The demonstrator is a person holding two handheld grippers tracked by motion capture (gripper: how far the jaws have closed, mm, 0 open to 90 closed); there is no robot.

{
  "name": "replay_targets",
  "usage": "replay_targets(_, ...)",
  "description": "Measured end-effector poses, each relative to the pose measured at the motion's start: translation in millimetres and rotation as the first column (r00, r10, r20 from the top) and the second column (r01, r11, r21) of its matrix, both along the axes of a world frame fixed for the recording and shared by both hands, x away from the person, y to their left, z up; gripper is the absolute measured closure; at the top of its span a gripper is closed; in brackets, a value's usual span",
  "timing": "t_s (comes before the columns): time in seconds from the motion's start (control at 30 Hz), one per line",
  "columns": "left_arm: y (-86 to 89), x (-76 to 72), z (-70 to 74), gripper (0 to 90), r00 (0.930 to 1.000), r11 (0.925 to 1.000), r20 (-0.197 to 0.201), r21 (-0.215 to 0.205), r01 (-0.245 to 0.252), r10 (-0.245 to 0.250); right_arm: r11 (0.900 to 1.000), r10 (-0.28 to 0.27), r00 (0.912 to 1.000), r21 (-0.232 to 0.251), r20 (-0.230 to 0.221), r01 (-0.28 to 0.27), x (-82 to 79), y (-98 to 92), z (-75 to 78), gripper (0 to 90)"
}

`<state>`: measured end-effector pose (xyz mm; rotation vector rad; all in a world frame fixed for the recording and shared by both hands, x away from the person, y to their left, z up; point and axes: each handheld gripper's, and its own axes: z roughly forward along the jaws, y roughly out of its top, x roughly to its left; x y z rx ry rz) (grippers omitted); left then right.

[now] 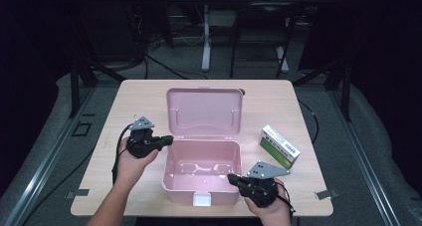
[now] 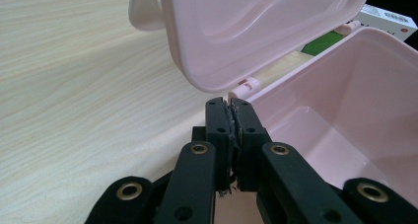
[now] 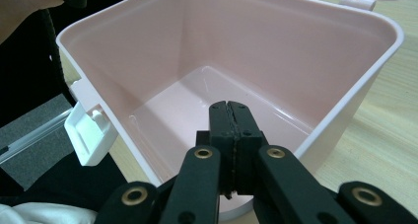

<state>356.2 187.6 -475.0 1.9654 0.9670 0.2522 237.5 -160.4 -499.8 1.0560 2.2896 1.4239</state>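
high view: pink box (image 1: 201, 178) lid up; left tongs (image 1: 168, 140), right tongs (image 1: 232, 178) both together, empty; green-white carton (image 1: 279, 146) print unreadable.

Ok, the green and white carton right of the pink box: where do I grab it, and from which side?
Probably across its two long sides, coming straight down with the right gripper. The green and white carton lies flat and angled on the table, clear of the pink box, so turn the jaws to match its slant.
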Motion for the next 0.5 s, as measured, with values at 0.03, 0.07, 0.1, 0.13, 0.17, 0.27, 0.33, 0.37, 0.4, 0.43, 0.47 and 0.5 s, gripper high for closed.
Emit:
replay_targets(0.03, -0.2, -0.3, 0.0, 87.7, 1.0, 1.0, -0.001, -0.001, -0.002, 0.002, 1.0, 0.0, 1.0, 0.0, 0.0, 0.0, 0.0, -0.1, 0.0, 90.0)
replay_targets(0.07, -0.3, -0.5, -0.2, 87.8, 1.0, 1.0, 0.0, -0.002, -0.004, 0.004, 1.0, 0.0, 1.0, 0.0, 0.0, 0.0, -0.1, 0.0, 0.0, 90.0)
replay_targets(0.1, -0.1, -0.7, 0.0, 87.8, 1.0, 1.0, -0.001, 0.0, -0.002, 0.002, 1.0, 0.001, 1.0, -0.002, 0.001, -0.001, -0.2, 0.0, 0.0, 90.0)
replay_targets(0.13, 0.0, -0.8, -0.1, 87.8, 1.0, 1.0, 0.001, 0.002, -0.001, 0.001, 1.0, 0.001, 1.0, -0.002, 0.001, -0.001, -0.2, 0.0, 0.0, 90.0)
replay_targets(0.17, 0.0, -0.8, -0.2, 87.9, 1.0, 1.0, 0.001, 0.002, -0.001, 0.001, 1.0, 0.003, 1.0, -0.002, 0.001, -0.003, -0.1, -0.2, -0.1, 90.0)
replay_targets(0.27, 0.1, -0.4, -0.4, 87.9, 1.0, 1.0, 0.002, 0.0, -0.001, 0.001, 1.0, 0.002, 1.0, -0.003, 0.001, -0.002, -0.1, -0.1, 0.0, 90.0)
replay_targets(0.33, 0.0, -0.5, -0.2, 87.9, 1.0, 1.0, 0.0, 0.003, -0.001, 0.001, 1.0, 0.001, 1.0, -0.005, 0.004, -0.001, -0.2, -0.1, -0.1, 90.0)
replay_targets(0.37, 0.2, -0.7, 0.0, 87.9, 1.0, 1.0, -0.002, 0.004, 0.0, 0.0, 1.0, 0.0, 1.0, -0.004, 0.004, 0.0, -0.1, -0.4, -0.1, 90.0)
replay_targets(0.4, 0.2, -1.1, 0.0, 87.9, 1.0, 1.0, -0.003, 0.002, -0.001, 0.001, 1.0, 0.004, 1.0, 0.0, 0.0, -0.004, 0.0, -0.6, -0.1, 90.0)
replay_targets(0.43, 0.3, -1.2, 0.1, 87.9, 1.0, 1.0, -0.002, 0.005, 0.0, 0.0, 1.0, 0.005, 1.0, 0.0, 0.002, -0.005, 0.0, -0.4, -0.2, 90.0)
replay_targets(0.47, 0.3, -1.4, 0.0, 87.9, 1.0, 1.0, -0.002, 0.004, -0.001, 0.001, 1.0, 0.003, 1.0, -0.006, 0.005, -0.003, -0.3, -0.3, -0.1, 90.0)
replay_targets(0.5, 0.3, -1.4, -0.1, 87.9, 1.0, 1.0, 0.0, 0.004, -0.002, 0.002, 1.0, 0.004, 1.0, -0.004, 0.004, -0.004, -0.1, -0.4, -0.1, 90.0)
